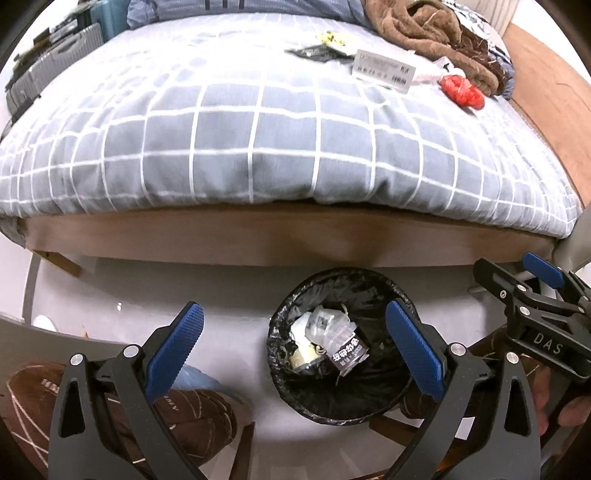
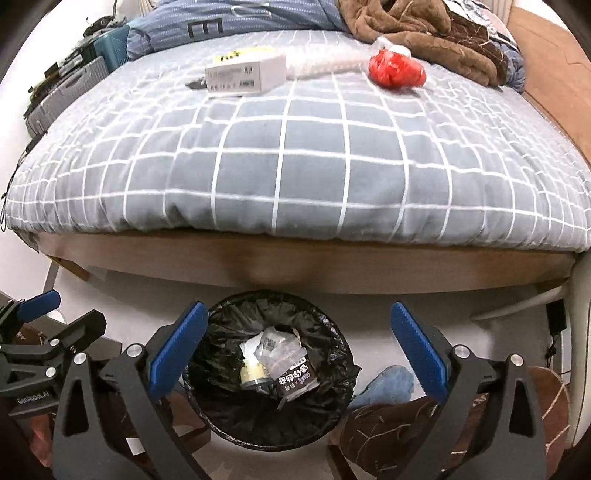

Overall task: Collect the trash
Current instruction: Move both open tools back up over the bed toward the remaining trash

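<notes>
On bed, white box (image 2: 245,75) — lengthwise left-right

A: Bed (image 2: 295,166), grey checked cover: contents?
B: Far beyond the tongs: white box (image 2: 245,75), red crumpled bag (image 2: 397,72), dark wrapper (image 1: 314,51), brown blanket (image 2: 417,26).
A: Floor (image 1: 147,295)?
B: Black-lined bin (image 2: 269,369) of wrappers directly below the tongs; brown slippers (image 1: 110,413) and blue cloth (image 2: 388,387) beside it.
</notes>
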